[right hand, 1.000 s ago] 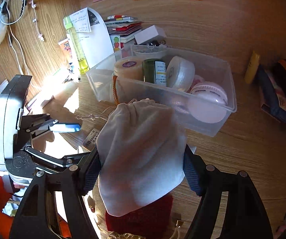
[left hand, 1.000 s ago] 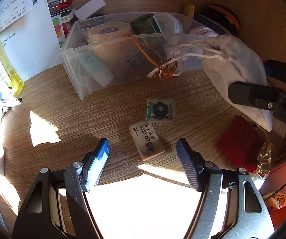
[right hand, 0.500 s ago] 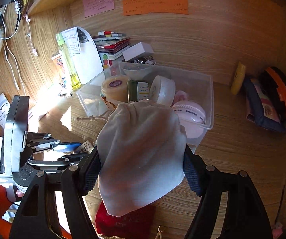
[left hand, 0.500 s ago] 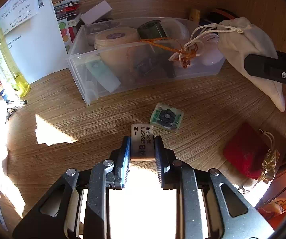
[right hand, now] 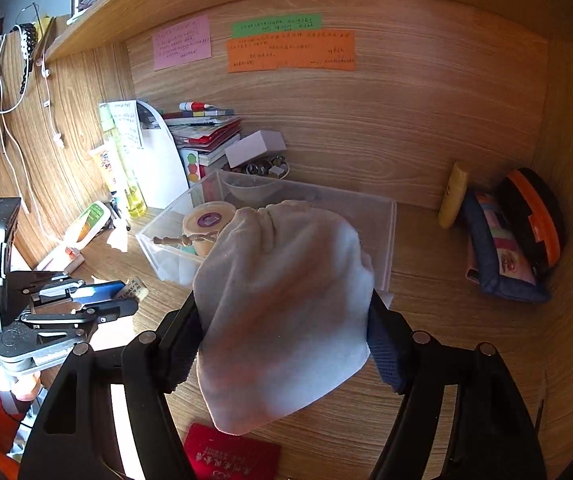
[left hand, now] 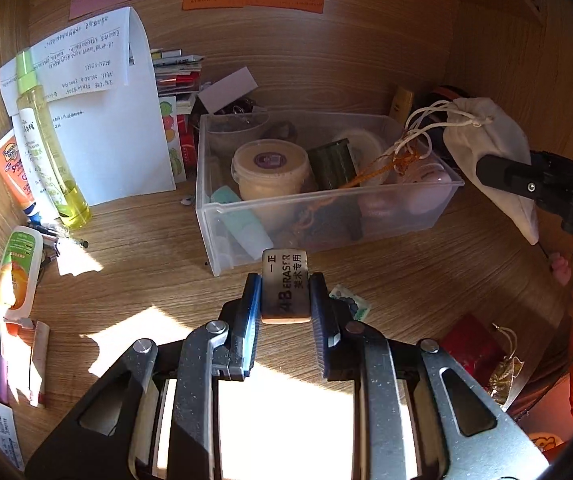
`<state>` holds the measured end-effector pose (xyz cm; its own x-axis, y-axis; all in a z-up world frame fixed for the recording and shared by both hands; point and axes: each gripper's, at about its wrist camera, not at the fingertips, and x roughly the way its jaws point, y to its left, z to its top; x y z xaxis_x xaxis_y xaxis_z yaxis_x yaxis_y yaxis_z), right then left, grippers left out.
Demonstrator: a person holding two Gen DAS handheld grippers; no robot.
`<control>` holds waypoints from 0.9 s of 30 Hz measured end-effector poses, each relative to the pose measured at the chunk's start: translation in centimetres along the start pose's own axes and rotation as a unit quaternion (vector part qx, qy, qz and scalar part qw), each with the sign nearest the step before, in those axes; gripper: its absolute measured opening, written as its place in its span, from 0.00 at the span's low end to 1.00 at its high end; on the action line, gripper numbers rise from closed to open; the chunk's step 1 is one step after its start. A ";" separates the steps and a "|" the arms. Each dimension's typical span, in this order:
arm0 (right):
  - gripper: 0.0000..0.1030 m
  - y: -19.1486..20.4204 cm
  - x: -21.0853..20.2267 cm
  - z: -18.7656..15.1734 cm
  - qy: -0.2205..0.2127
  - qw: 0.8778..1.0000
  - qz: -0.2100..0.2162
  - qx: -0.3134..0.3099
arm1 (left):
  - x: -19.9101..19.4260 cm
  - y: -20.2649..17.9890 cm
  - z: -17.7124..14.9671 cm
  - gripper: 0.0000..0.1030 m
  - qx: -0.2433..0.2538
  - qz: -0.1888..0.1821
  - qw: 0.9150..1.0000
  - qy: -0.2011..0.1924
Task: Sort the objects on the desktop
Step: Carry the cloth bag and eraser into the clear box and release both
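The eraser (left hand: 286, 286) is clamped between the 2 fingers of the left gripper (left hand: 285, 300), held up off the desk (left hand: 134, 240) just in front of the near wall of the clear bin (left hand: 326, 216). Its far end with the printed label sticks out past the fingertips. In the right wrist view you can just see the eraser tip (right hand: 134, 286) poking out of that gripper (right hand: 114, 300) at the left.

The right gripper (right hand: 286, 320) is squeezed on a white pouch (right hand: 286, 300), which bulges up between its fingers and hangs over the right end of the bin. From the left wrist view the pouch (left hand: 490, 148) sits at the far right with its drawstring (left hand: 422, 128) looping toward the bin, next to an orange cord (left hand: 390, 168) draped over the rim.

Inside the bin: a tub (left hand: 270, 172) with a purple label, a dark green box (left hand: 332, 168), a mint tube (left hand: 240, 224) leaning at the near left.

On the desk near the gripper there's a small green-printed packet (left hand: 352, 304), and a red pouch (left hand: 470, 348) to the right. At the left stands a yellow spray bottle (left hand: 46, 140) in front of white paper (left hand: 114, 132).
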<state>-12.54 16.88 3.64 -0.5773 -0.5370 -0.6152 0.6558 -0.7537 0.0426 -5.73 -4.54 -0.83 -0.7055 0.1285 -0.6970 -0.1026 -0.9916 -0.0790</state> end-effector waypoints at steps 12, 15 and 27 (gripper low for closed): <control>0.68 -0.6 2.6 2.1 0.002 1.000 -0.013 -0.007 | 0.3 1.9 3.5 0.22 -0.014 0.006 0.999 -0.029; 0.68 -0.8 3.2 2.5 0.003 1.000 -0.014 -0.008 | 0.8 2.3 3.9 0.22 -0.017 0.008 0.999 -0.027; 0.68 -2.0 7.4 3.4 0.032 0.999 -0.022 0.000 | 3.8 4.0 5.7 0.22 -0.035 0.003 0.999 -0.014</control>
<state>-19.77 13.14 1.64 -0.5734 -0.4771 -0.6660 0.6297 -0.7767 0.0142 -12.80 -7.90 0.32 -0.7256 0.1227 -0.6771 -0.0497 -0.9907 -0.1263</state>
